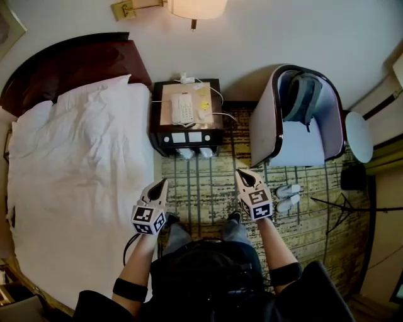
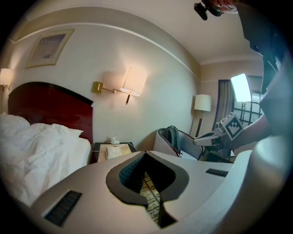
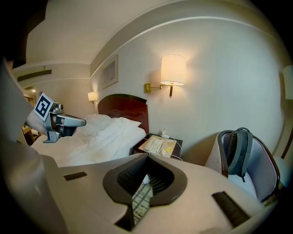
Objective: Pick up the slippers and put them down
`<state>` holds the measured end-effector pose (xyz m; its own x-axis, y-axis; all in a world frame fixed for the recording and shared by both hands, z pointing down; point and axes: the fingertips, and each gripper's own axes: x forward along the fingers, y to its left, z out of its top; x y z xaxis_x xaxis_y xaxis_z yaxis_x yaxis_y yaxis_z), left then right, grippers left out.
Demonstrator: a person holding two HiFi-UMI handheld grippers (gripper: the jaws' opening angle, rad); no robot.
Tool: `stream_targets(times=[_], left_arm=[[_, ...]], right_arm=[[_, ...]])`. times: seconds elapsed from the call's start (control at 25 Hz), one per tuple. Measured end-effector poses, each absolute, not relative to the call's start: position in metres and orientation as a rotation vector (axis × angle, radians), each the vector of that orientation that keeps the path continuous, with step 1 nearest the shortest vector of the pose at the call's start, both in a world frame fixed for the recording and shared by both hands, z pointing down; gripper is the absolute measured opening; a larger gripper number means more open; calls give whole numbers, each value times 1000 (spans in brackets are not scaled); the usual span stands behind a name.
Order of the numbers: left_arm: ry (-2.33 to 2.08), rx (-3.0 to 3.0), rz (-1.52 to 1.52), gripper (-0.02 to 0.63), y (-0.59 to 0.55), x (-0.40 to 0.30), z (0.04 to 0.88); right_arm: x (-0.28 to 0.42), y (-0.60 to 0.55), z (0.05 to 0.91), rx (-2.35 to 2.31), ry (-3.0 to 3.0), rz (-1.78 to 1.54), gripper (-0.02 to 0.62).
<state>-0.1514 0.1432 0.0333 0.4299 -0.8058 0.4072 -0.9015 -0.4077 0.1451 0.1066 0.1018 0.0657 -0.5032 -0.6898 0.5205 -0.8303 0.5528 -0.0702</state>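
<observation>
My left gripper (image 1: 161, 183): jaws pressed together with nothing between them; I hold it above the carpet (image 1: 201, 188), just beside the edge of the bed (image 1: 82, 163).
My right gripper (image 1: 243, 174): jaws also pressed together and empty, above the carpet near the front corner of the armchair (image 1: 264, 119).
Slippers (image 1: 289, 190): a white pair lying side by side on the carpet in front of the armchair, to the right of my right gripper and not touching it.
Nightstand (image 1: 155, 126): stands between the bed and the armchair, with a telephone (image 1: 183, 109) on top.
Backpack (image 1: 302, 94): leans against the armchair's back.
Wall lamp (image 1: 197, 7): lit, above the nightstand.
</observation>
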Motion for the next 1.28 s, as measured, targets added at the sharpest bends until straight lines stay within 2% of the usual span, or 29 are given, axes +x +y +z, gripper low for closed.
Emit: stream_targets(times=[0.96, 1.04, 1.24, 1.28], left_arm=[[-1473, 2320, 387, 2, 149, -154, 43], [-1476, 2322, 395, 2, 147, -155, 44], [-1448, 2351, 460, 2, 143, -151, 54], [-1438, 2364, 478, 2, 142, -150, 57]], right_arm=[[119, 111, 82, 1260, -2335, 447, 4], [115, 108, 82, 1261, -2345, 459, 42], [114, 95, 106, 1320, -2317, 541, 49], [114, 93, 115, 1333, -2314, 575, 72]])
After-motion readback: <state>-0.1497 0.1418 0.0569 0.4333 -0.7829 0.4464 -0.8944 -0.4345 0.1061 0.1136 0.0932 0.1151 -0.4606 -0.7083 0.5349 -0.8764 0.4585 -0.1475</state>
